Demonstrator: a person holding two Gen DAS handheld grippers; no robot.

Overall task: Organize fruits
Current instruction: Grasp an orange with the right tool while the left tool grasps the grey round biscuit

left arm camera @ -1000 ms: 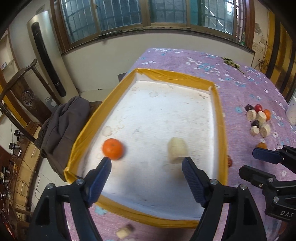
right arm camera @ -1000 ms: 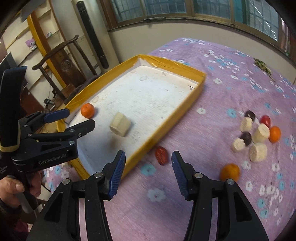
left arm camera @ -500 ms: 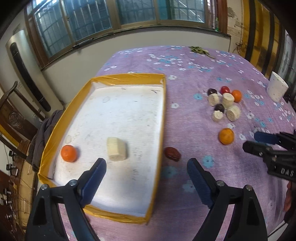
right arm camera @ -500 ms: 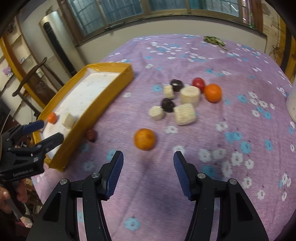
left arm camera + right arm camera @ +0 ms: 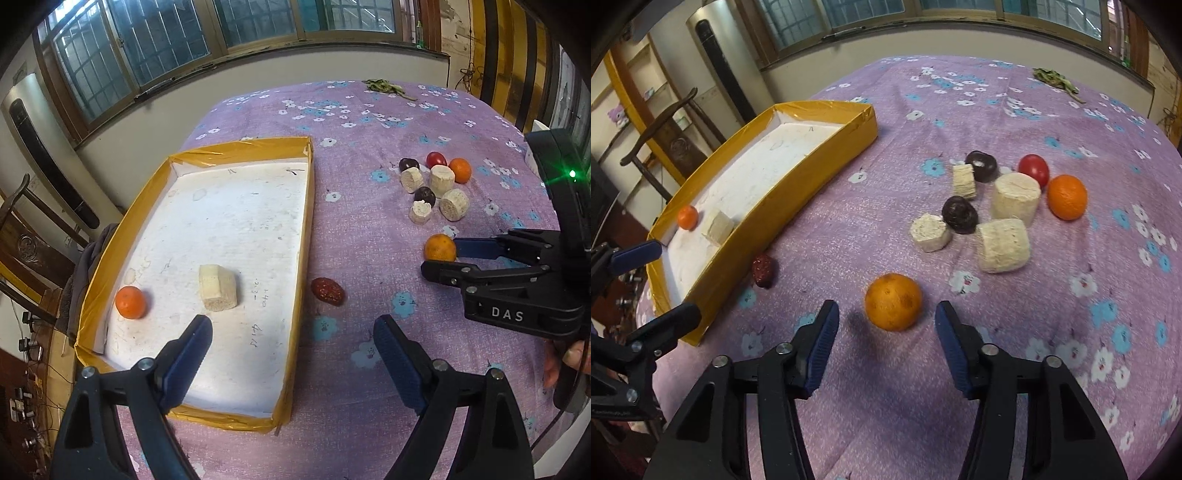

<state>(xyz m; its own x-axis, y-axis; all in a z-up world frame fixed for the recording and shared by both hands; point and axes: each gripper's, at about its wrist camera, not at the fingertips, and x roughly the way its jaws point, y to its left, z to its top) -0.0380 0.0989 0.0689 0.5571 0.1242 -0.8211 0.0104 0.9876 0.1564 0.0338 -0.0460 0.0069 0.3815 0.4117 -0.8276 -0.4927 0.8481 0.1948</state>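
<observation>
A yellow-rimmed white tray (image 5: 305, 236) (image 5: 827, 158) holds a small orange (image 5: 130, 302) (image 5: 687, 217) and a pale fruit chunk (image 5: 217, 287) (image 5: 717, 226). A dark red date (image 5: 327, 291) (image 5: 762, 269) lies on the purple cloth just outside the tray. My right gripper (image 5: 886, 325) is open, its fingers on either side of a loose orange (image 5: 893, 301) (image 5: 439, 248), not touching it. My left gripper (image 5: 291, 343) is open and empty over the tray's near right edge. A cluster of pale chunks, dark fruits, a red fruit and an orange (image 5: 1066, 196) (image 5: 460, 170) lies beyond.
The flowered purple cloth (image 5: 997, 103) covers the table. A wooden chair (image 5: 665, 140) and a tall white unit (image 5: 720, 66) stand past the table's left edge. Green leaves (image 5: 1054, 78) lie at the far edge.
My right gripper has moved forward, so the loose orange now sits between its fingers. My left gripper has shifted a little; the tray and date look nearer.
</observation>
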